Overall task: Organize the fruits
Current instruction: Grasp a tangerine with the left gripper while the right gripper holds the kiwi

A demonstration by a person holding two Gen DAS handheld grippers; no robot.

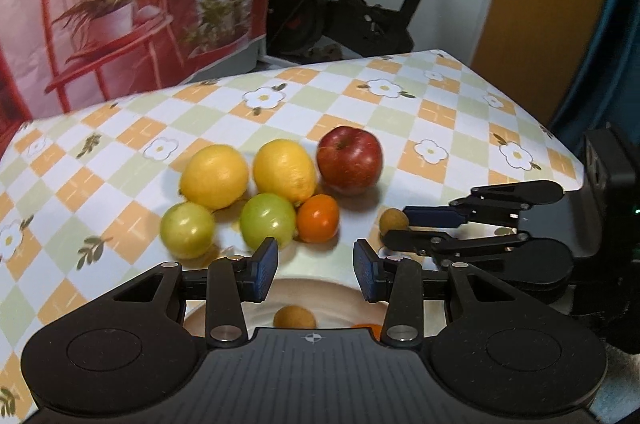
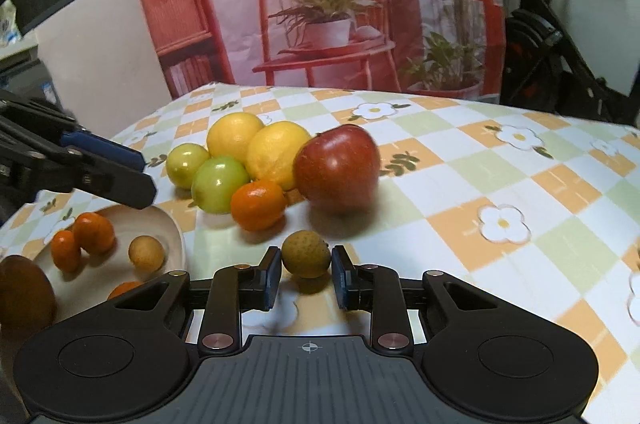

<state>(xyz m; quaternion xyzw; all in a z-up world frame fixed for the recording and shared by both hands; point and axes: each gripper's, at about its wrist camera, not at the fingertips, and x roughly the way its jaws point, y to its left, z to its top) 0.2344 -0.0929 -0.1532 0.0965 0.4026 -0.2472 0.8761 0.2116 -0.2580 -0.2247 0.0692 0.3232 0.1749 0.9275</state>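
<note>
My right gripper is clamped on a small brownish-yellow fruit, both pads pressed to its sides, just in front of the red apple, which I take as my landmark. My left gripper has its jaws apart with nothing between them; it hangs over the cream plate, which sits well to the left of the apple and near the table's front edge. On the plate lie two small oranges side by side and another small brownish fruit; a further orange patch shows at the plate's near rim, half hidden by my gripper. Left of the apple the other fruit crowd together: two lemons behind, two green fruits in front of them, and a small orange touching the apple's lower left side. Right of the apple the checked tablecloth lies bare out to the table's far and right edges. Behind the apple there is a strip of bare cloth before the back edge, where a pink printed backdrop stands.
</note>
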